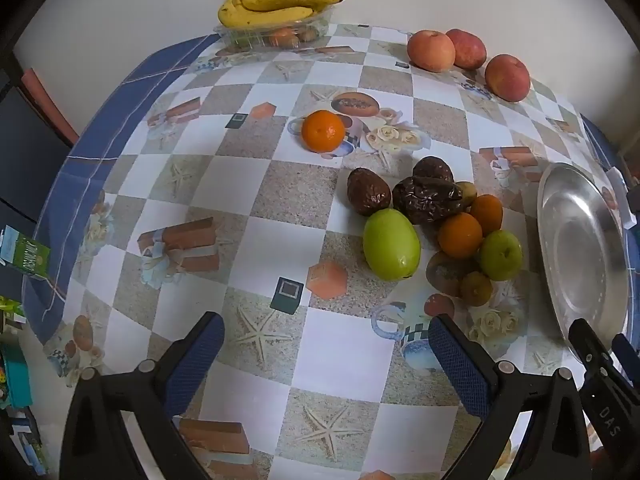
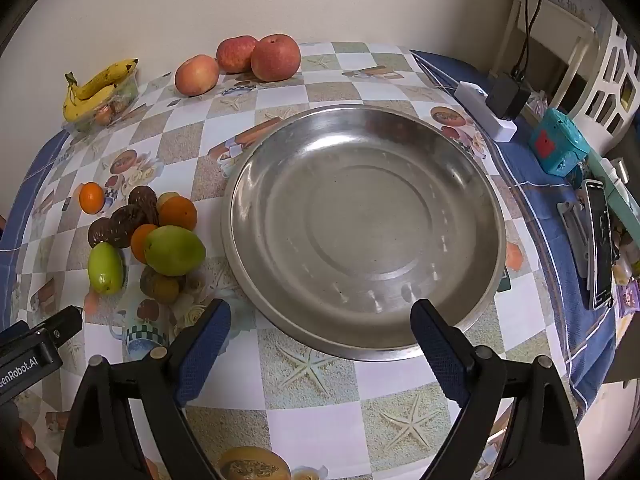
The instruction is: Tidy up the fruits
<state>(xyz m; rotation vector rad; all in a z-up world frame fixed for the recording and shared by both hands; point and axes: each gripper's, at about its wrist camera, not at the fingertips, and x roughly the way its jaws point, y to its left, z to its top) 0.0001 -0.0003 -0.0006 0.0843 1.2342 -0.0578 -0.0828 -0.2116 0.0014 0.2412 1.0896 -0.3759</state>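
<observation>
Left wrist view: the left gripper (image 1: 326,338) has its fingers (image 1: 196,354) spread wide. Nothing lies between them and they touch nothing; they hang above the desk (image 1: 256,200), which is covered by a checkered cloth printed with starfish. Ahead and to the right lies a pile of fruits (image 1: 436,228): green, orange and dark brown pieces, touching one another. A single orange (image 1: 323,131) sits apart from the pile, farther back. Three apples (image 1: 466,56) stand near the far edge, and bananas (image 1: 272,6) rest on a clear tray (image 1: 276,34) at the back. A metal dish (image 1: 582,248) lies just right of the pile. A pale wall closes the scene behind.

Right wrist view: the right gripper (image 2: 320,320) also has its fingers (image 2: 202,350) wide apart, empty, over the near rim of the dish (image 2: 360,220). The dish holds nothing. The fruit pile (image 2: 152,236) lies just left of it. At the right edge are a phone (image 2: 600,240), a teal box (image 2: 558,146) and a charger (image 2: 508,98).
</observation>
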